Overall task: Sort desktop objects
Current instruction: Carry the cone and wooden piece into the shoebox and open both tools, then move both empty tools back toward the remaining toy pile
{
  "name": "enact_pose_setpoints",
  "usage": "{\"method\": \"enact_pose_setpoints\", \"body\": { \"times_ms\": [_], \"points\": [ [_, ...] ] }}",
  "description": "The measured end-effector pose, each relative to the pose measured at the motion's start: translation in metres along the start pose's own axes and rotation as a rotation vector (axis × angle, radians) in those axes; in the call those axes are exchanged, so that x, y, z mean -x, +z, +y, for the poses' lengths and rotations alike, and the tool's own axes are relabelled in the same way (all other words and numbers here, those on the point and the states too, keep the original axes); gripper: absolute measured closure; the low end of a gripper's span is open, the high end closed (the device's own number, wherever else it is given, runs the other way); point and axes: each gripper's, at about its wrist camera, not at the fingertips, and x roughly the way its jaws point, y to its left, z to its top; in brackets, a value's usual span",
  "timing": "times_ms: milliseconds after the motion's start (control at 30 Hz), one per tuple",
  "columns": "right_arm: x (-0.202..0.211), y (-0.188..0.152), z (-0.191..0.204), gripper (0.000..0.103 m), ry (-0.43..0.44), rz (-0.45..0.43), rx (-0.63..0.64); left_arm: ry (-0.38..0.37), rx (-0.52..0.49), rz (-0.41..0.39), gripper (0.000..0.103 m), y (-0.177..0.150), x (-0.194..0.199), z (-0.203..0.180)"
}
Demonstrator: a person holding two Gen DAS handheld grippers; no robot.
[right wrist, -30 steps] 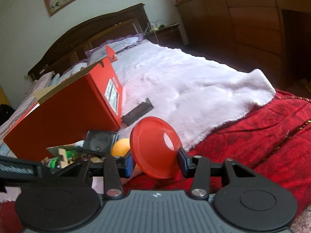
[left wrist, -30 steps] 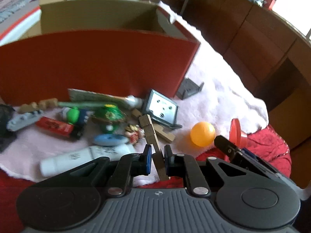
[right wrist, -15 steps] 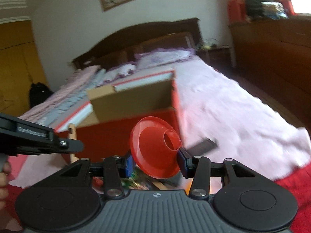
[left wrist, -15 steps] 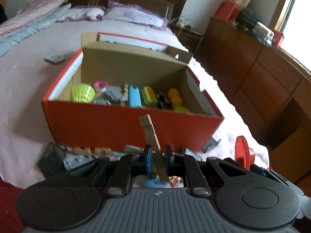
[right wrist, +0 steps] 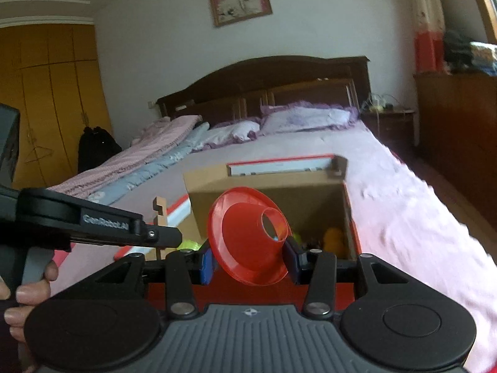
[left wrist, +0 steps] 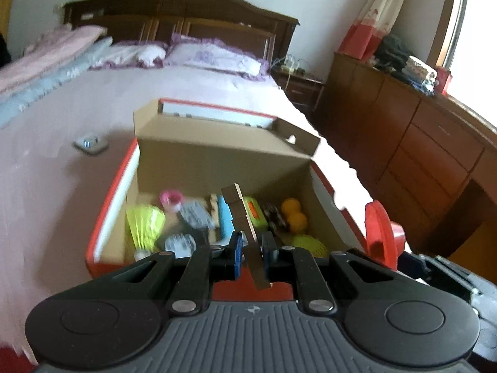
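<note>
The left tongs are clamped on a notched, pale wooden block, which stands tilted between the pads over the near edge of the open red cardboard box with a brown inside. The right tongs grip a red plastic funnel by its cone, spout pointing forward, just short of the same box on the pink-covered bed. Inside the box lie a yellow-green shuttlecock-like piece, a blue bar, a green case and orange balls, along with other small bits too blurred to name.

I judge the step in hand to be carrying both held things to the box for dropping. The next move calls for bringing each pair of tongs fully over the opening, clear of the raised flaps, and lowering before letting go, so the block does not strike the rim and the light funnel does not roll out.
</note>
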Motion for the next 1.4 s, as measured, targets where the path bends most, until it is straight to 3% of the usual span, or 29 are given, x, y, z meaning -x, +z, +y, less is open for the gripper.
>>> {"method": "enact_pose_setpoints", "body": {
  "times_ms": [67,167,367,400,433,967,1133,1400],
  "points": [
    [-0.018,0.009,0.003,0.056,-0.01,0.02,0.0,0.007,-0.025,0.015,0.087,0.01,-0.013,0.001],
    [-0.045,0.021,0.007,0.056,-0.024,0.05,0.0,0.039,-0.031,0.017,0.077,0.014,-0.025,0.004],
    [-0.078,0.027,0.014,0.049,-0.058,0.08,0.001,0.105,-0.026,0.01,0.048,0.007,-0.029,0.013],
    [-0.079,0.024,0.014,0.043,-0.06,0.082,0.0,0.108,-0.016,0.013,0.044,0.005,-0.029,0.016],
    [-0.076,0.021,0.014,0.039,-0.062,0.085,0.0,0.105,-0.003,0.02,0.043,0.004,-0.029,0.018],
    [-0.037,-0.02,0.017,0.026,-0.107,0.141,-0.012,0.213,0.007,0.06,0.014,-0.028,0.004,0.012],
    [-0.022,-0.029,0.018,0.017,-0.131,0.161,-0.019,0.252,0.022,0.069,0.004,-0.035,0.018,0.013],
    [0.0,-0.04,0.021,0.015,-0.158,0.185,-0.029,0.299,0.018,0.073,0.002,-0.049,0.036,0.014]
  ]
}}
